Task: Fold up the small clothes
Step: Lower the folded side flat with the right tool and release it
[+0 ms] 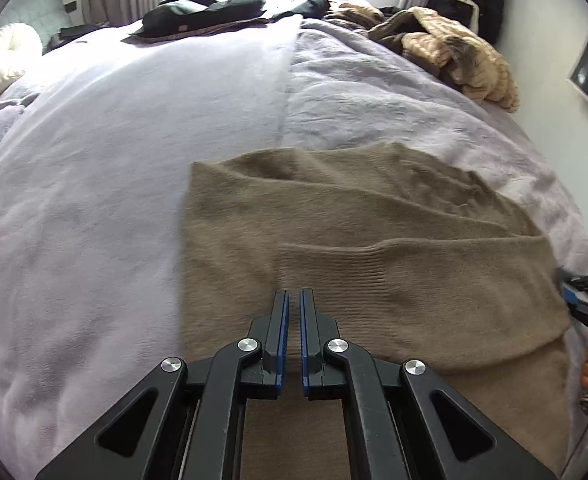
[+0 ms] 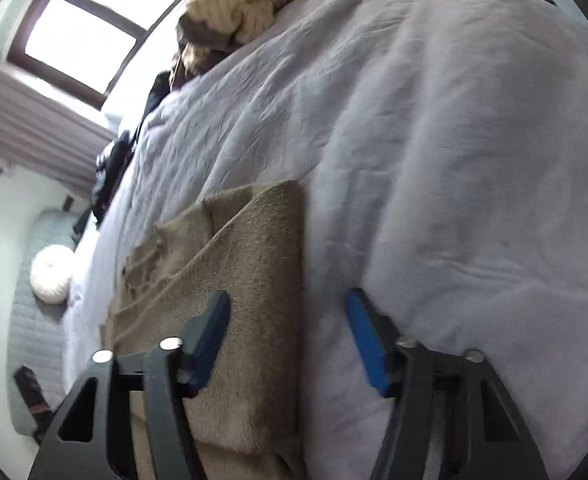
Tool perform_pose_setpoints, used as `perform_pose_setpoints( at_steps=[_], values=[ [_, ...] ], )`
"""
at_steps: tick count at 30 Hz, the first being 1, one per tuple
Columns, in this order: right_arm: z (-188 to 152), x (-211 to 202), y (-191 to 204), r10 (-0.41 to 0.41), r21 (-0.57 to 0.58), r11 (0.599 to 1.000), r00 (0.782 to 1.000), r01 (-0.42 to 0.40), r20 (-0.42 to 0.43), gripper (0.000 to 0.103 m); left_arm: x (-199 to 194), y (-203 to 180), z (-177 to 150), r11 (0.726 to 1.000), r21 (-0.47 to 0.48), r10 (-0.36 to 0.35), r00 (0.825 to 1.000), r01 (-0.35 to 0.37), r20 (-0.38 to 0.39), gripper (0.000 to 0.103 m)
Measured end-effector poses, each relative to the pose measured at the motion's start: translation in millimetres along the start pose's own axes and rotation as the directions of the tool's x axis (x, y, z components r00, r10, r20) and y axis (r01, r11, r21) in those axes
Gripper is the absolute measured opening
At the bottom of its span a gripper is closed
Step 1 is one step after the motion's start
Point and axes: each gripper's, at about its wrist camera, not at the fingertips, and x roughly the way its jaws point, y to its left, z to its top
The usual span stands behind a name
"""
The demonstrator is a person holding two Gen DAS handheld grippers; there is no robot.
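Note:
A tan knit sweater (image 1: pixel 374 248) lies partly folded on the lilac bed cover, with a ribbed hem folded across its middle. My left gripper (image 1: pixel 294 300) hovers over the sweater's near part, its jaws nearly closed with a thin gap and nothing between them. My right gripper (image 2: pixel 287 308) is open wide, one finger over the sweater (image 2: pixel 245 280) and the other over the cover, straddling the sweater's edge. The right gripper also shows at the right edge of the left wrist view (image 1: pixel 582 296).
The lilac bed cover (image 1: pixel 113 160) spreads all around. Dark clothes (image 1: pixel 205 12) and a beige quilted jacket (image 1: pixel 454 52) lie at the far side. A round white cushion (image 1: pixel 5 60) sits at the far left. The bed's right edge is close to the sweater.

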Motion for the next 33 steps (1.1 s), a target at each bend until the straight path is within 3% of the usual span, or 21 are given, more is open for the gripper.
perform_pose_setpoints(
  at_steps=[5,7,11,15,20,23,26,30,33],
  values=[
    [-1.8,-9.2,29.5,-0.146,-0.195,0.967,0.984,0.163,0.099,0.008,18.5,-11.2,-1.5,0.998,0.045,0.035,0.999,-0.034,-0.021,0.005],
    [1.9,4.2,17.2,-0.208,-0.201,0.955,0.976,0.217,0.065,0.009,31.8,-12.1,-8.0,0.997,0.066,0.042,0.999,-0.040,-0.033,0.005],
    [-1.7,0.0,2.7,-0.172,-0.122,0.976,0.983,0.179,0.069,0.011,29.9,-13.4,-16.5,0.995,0.090,0.042,0.999,-0.042,-0.004,0.005],
    [-13.3,-26.9,10.1,-0.224,-0.113,0.965,0.968,0.236,0.110,0.012,17.9,-7.5,-13.3,0.997,0.072,0.030,0.999,-0.029,-0.016,0.005],
    [-36.7,-57.5,33.0,-0.133,-0.175,0.972,0.982,0.156,0.137,0.012,1.1,-10.3,-10.9,0.998,0.061,0.008,1.000,-0.009,0.018,0.005],
    [-49.7,-54.8,44.8,-0.119,-0.224,0.964,0.985,0.144,0.122,0.012,7.1,-17.4,-15.2,0.995,0.088,0.039,0.999,-0.039,0.006,0.005],
    [-66.9,-32.7,39.8,-0.206,-0.272,0.938,0.976,0.217,0.067,0.011,22.2,-14.5,-25.9,0.993,0.099,0.062,0.998,-0.060,-0.025,0.005],
    [-77.2,-33.9,21.3,-0.161,-0.221,0.960,0.984,0.173,0.071,0.011,15.9,-11.7,-31.2,0.994,0.089,0.062,0.998,-0.061,-0.008,0.005],
    [-78.3,-43.4,21.7,-0.181,-0.219,0.956,0.981,0.193,0.075,0.011,11.5,-8.9,-32.3,0.994,0.088,0.068,0.998,-0.067,-0.009,0.005]
  ],
)
